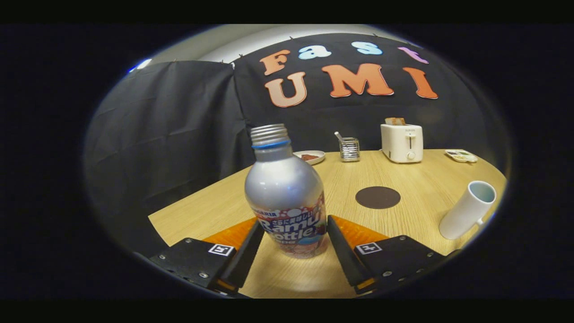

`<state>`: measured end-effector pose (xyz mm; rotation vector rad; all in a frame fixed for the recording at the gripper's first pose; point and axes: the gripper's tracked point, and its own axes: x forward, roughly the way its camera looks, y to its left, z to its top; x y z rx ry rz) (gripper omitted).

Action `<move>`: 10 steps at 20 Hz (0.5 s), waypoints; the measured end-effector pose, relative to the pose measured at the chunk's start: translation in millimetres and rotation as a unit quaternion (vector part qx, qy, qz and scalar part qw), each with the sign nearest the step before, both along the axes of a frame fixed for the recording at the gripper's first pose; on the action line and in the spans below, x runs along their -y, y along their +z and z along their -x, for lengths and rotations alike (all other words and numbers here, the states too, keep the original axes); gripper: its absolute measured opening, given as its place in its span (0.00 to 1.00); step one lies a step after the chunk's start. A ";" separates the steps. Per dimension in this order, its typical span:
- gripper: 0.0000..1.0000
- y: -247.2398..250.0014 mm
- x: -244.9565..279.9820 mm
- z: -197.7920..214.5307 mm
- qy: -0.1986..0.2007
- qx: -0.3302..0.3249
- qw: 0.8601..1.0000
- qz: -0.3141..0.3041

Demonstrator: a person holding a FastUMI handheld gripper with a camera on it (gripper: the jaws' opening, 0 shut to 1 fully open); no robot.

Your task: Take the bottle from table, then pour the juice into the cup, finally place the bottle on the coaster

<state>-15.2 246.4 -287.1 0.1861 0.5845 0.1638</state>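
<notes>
Step in hand: taking the bottle [286, 197] from the tabletop [403, 179]; by my reading the grasp is closing or just closed, and no pouring has begun.
Bottle: a silver metal bottle with a threaded neck, no cap on it and a blue ring below the threads, standing upright between the two fingers [341, 242], its printed label at their level.
Gripper [293, 235]: each finger sits right against a side of the label; I cannot tell whether both press on it or a sliver of gap remains.
Cup [468, 208]: white, beyond the fingers and well off to the right of the bottle; it looks tilted, likely from lens distortion.
Coaster [377, 197]: a dark round disc flat on the tabletop, between bottle and cup, bare.
Background: a white toaster [402, 142], a wire holder [349, 149], a small plate [310, 156] and a flat tray [461, 155] along the far edge.
Next move: confirm a firm squeeze on the label, lift straight up, carry the bottle right over the coaster to the cup, and tip the open neck over its mouth.
Risk: the smooth round metal body may slip or twist if the grip is light.
</notes>
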 end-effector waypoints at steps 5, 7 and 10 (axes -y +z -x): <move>0.80 2.3 3.6 4.8 -0.009 -0.009 1.000 -0.011; 0.80 8.7 9.0 7.6 -0.009 -0.009 1.000 -0.023; 0.79 23.8 23.4 9.8 -0.017 0.004 0.999 -0.037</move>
